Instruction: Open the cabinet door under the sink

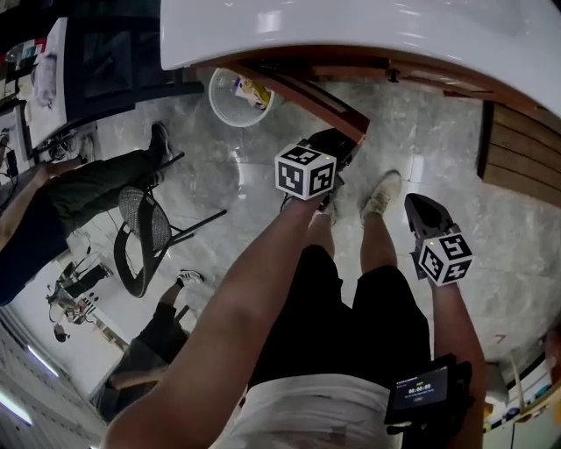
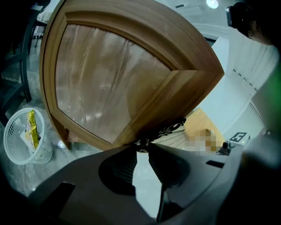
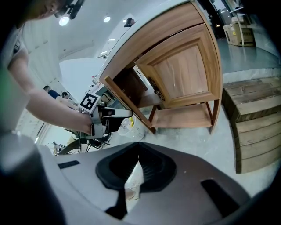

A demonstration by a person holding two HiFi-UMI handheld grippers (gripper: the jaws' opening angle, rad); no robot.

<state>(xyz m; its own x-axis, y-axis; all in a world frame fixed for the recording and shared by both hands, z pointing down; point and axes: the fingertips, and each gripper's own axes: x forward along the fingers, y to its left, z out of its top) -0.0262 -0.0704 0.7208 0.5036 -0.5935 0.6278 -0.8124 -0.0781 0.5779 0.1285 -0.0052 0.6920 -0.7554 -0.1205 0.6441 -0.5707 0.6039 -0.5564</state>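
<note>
Only the left gripper view catches it: the left gripper point(image 2: 142, 148) is clamped on the ornate black handle point(image 2: 169, 128) of the cabinet door point(image 2: 109, 83), which stands ajar under the white counter point(image 1: 351, 26). That arm stretches forward. The right gripper point(image 3: 135, 159) hangs closed and empty, low beside the leg.

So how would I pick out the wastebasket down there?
Find the white countertop, then the wooden cabinet door standing open beneath it. On the marble floor beside that door stands a round white mesh basket, the only such thing there, with a yellow packet inside.
</note>
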